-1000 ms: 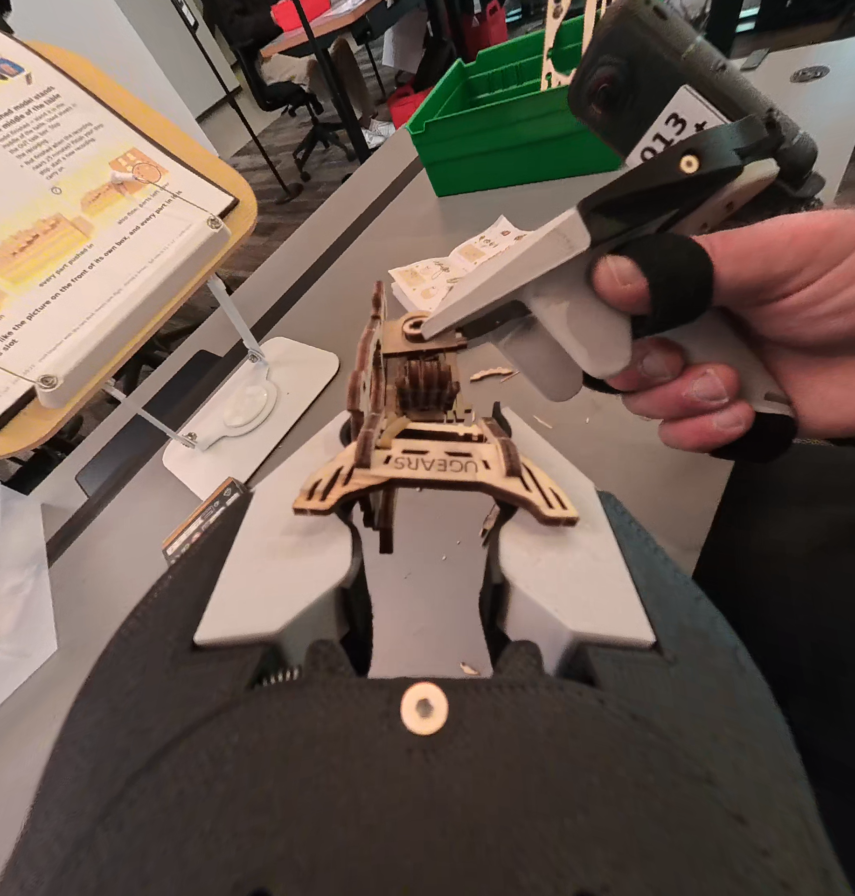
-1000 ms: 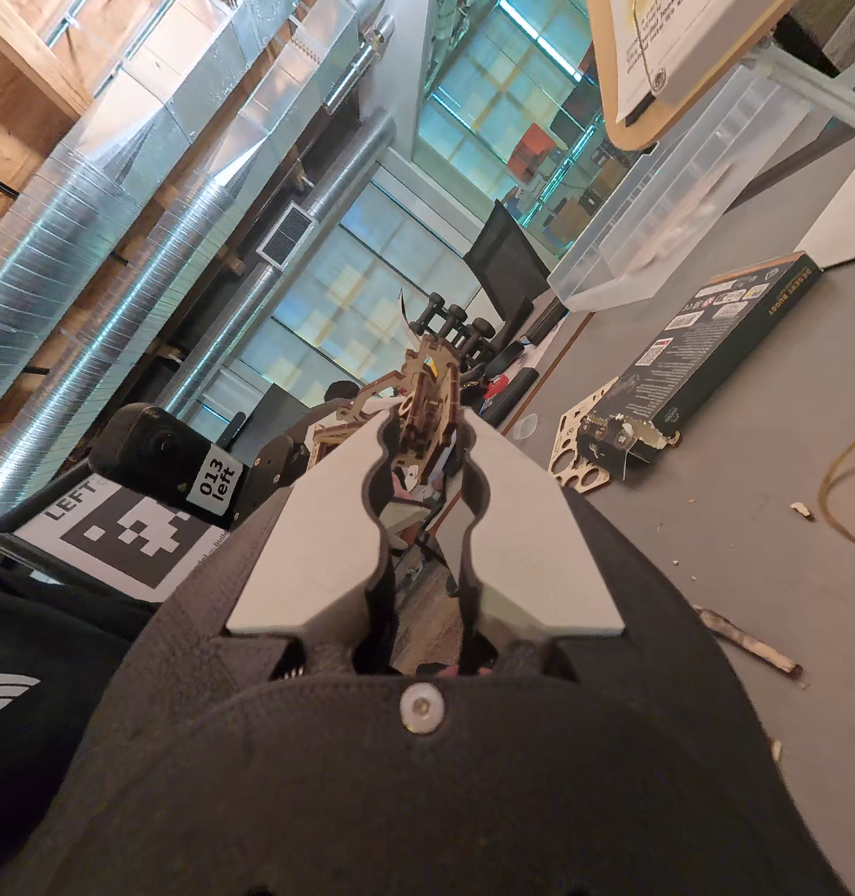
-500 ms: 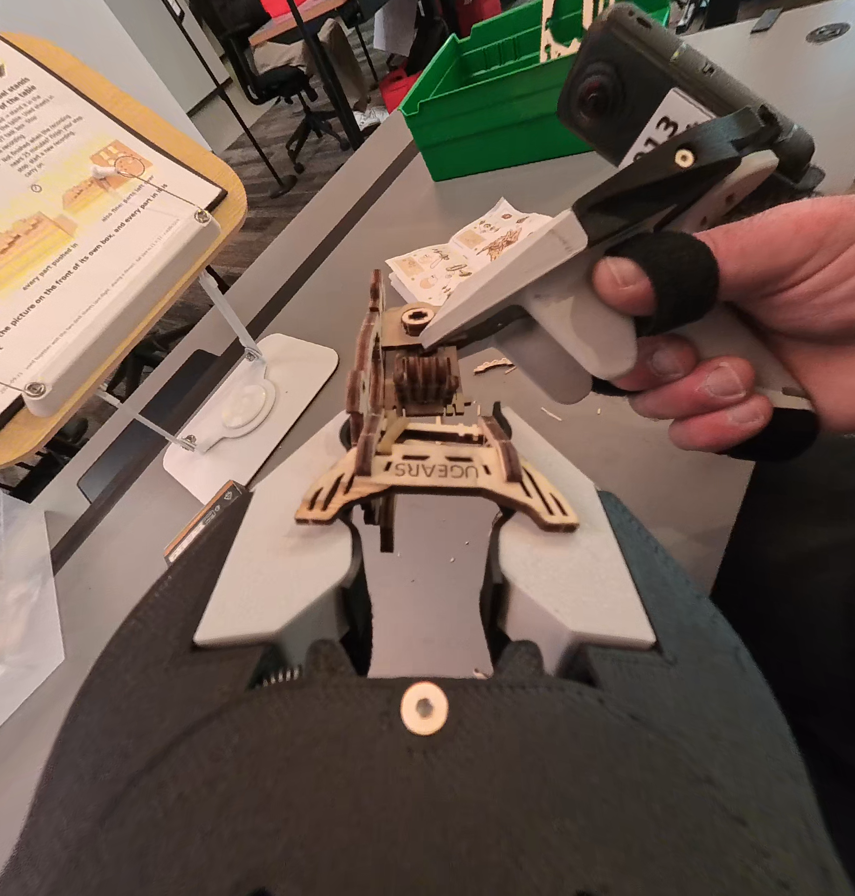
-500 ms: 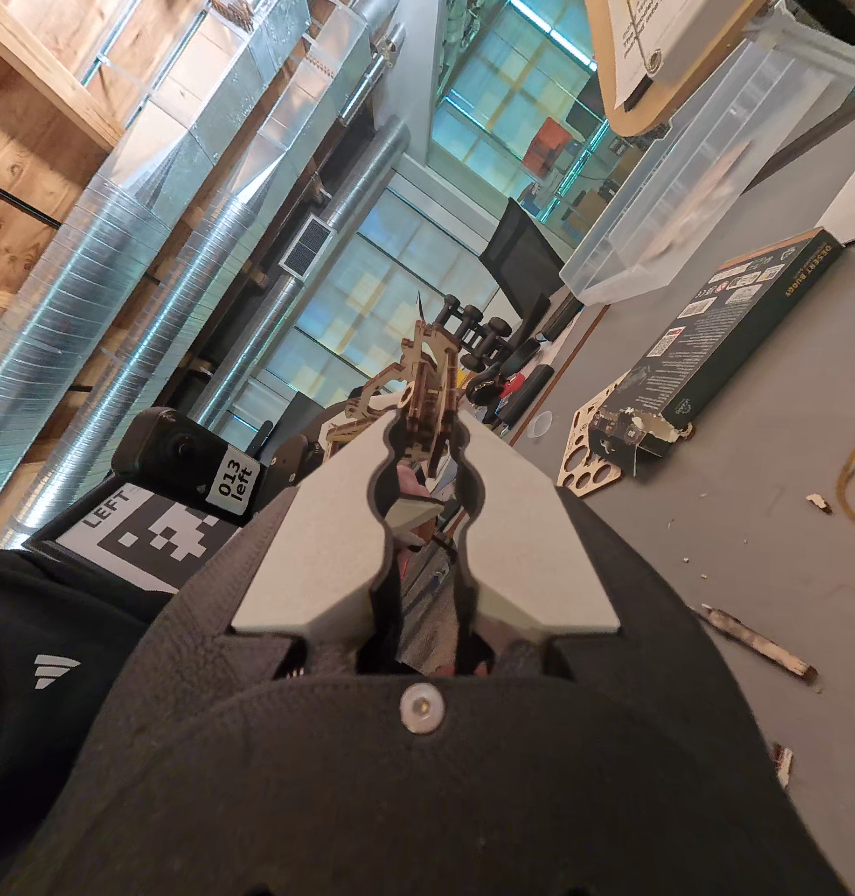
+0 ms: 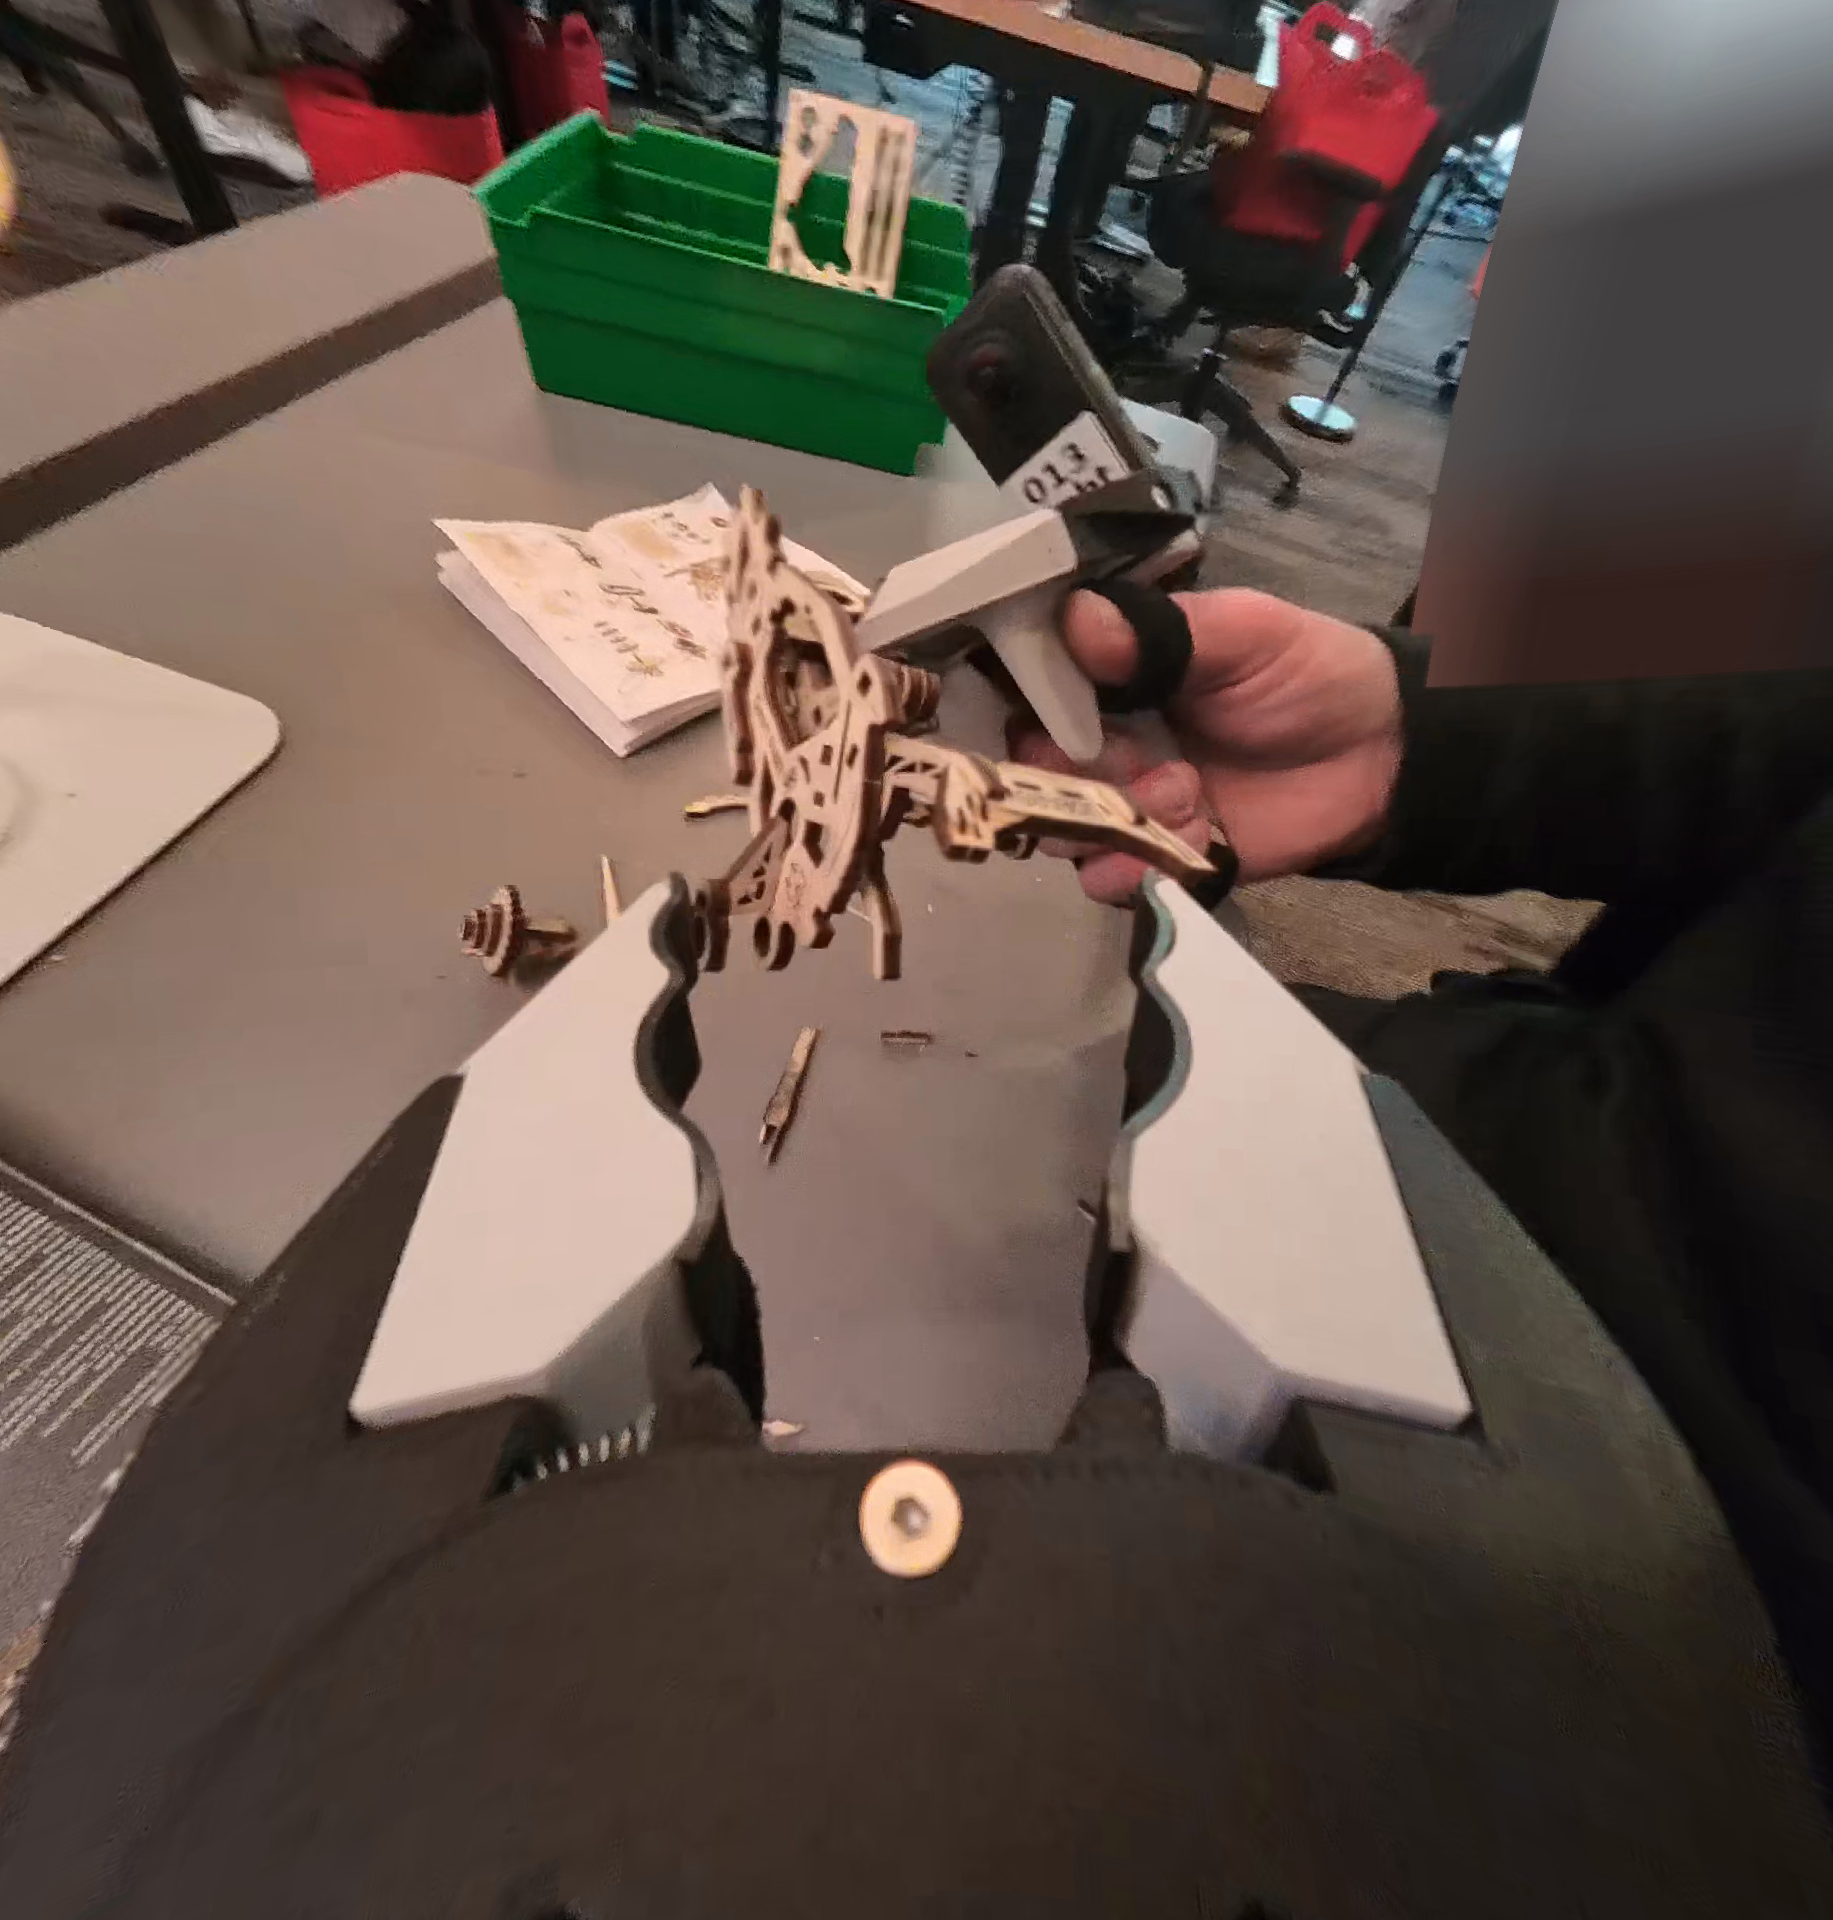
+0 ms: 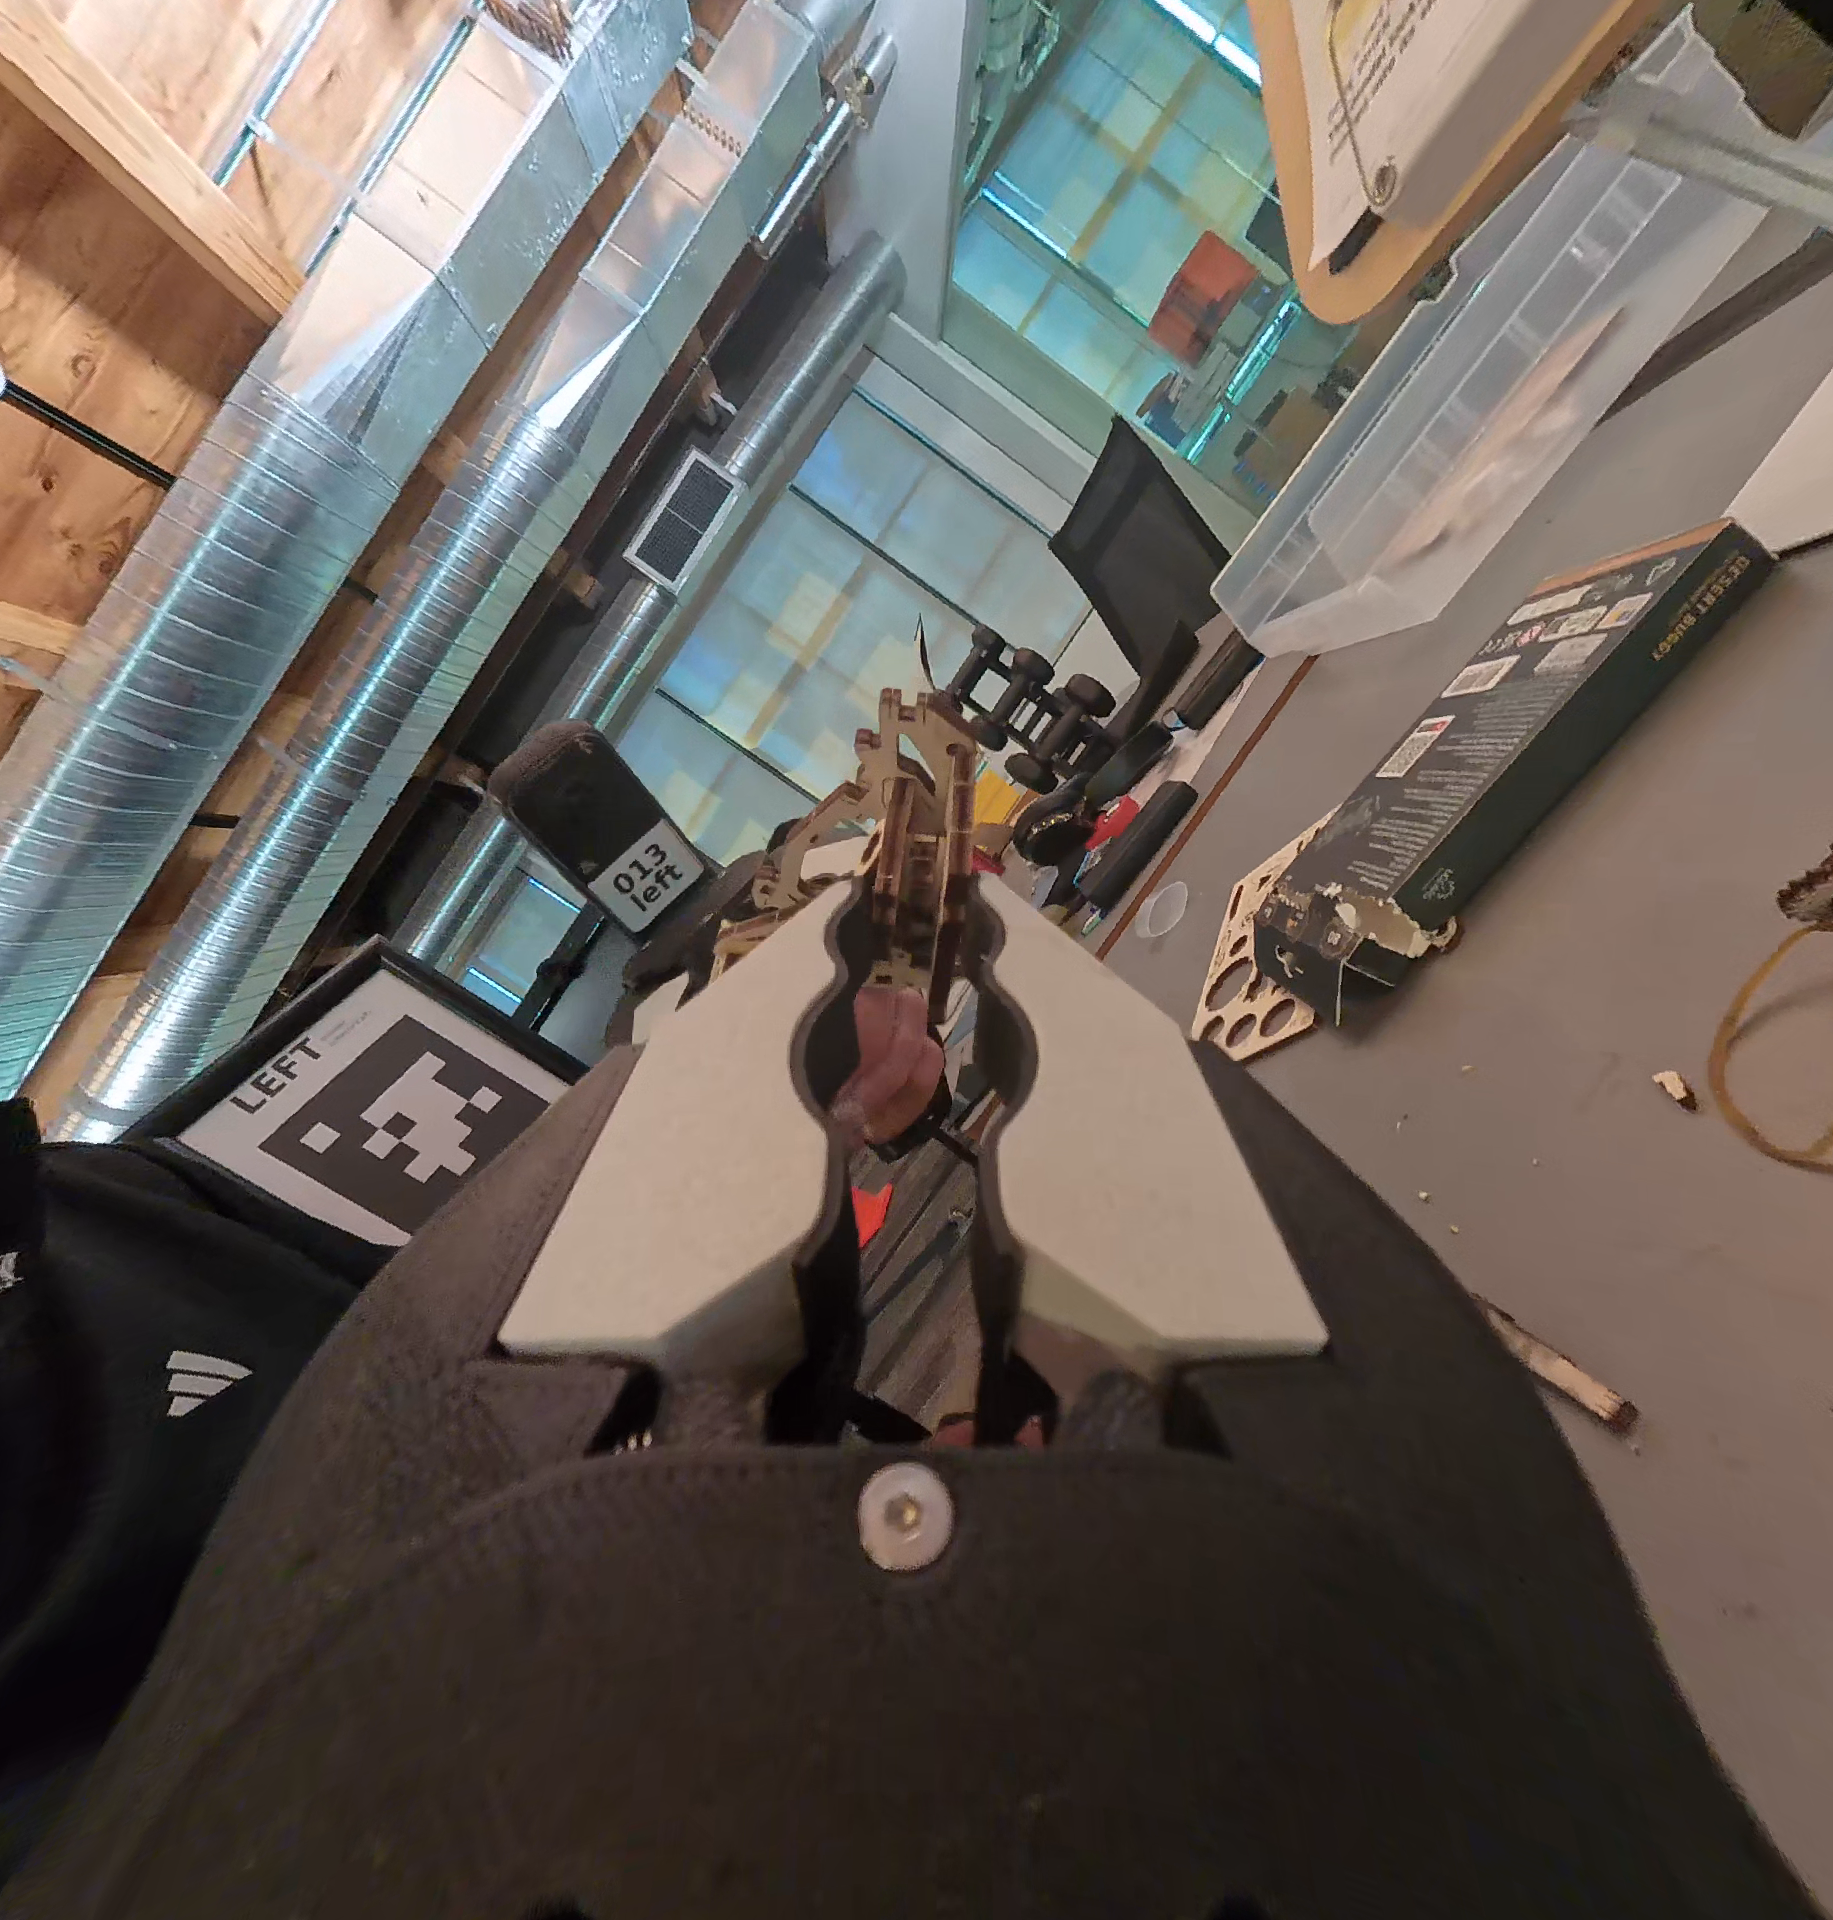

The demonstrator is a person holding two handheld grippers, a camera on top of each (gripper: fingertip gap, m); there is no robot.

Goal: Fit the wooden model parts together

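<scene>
The partly built wooden model (image 5: 808,748) hangs in the air above the grey table (image 5: 320,831), tilted on its side. My right gripper (image 5: 870,623) is shut on its upper part; in the right wrist view (image 6: 917,899) the model (image 6: 917,790) sticks out between the closed fingers. My left gripper (image 5: 912,904) is open and empty just below and in front of the model, its left fingertip close to the model's lower end. A small wooden gear part (image 5: 501,928) lies on the table to the left.
An instruction booklet (image 5: 600,613) lies behind the model and a green bin (image 5: 725,301) stands farther back. A white stand base (image 5: 81,748) is at the left. Wood slivers (image 5: 787,1081) lie between my fingers. A dark box (image 6: 1556,727), punched wooden sheet (image 6: 1255,987), clear tub (image 6: 1463,416) and rubber band (image 6: 1785,1070) sit aside. There is about 6 centimeters between the tips of the two grippers.
My left gripper has opened, let go of the model and drawn back. The right gripper alone now holds the model, which has turned onto its side.
</scene>
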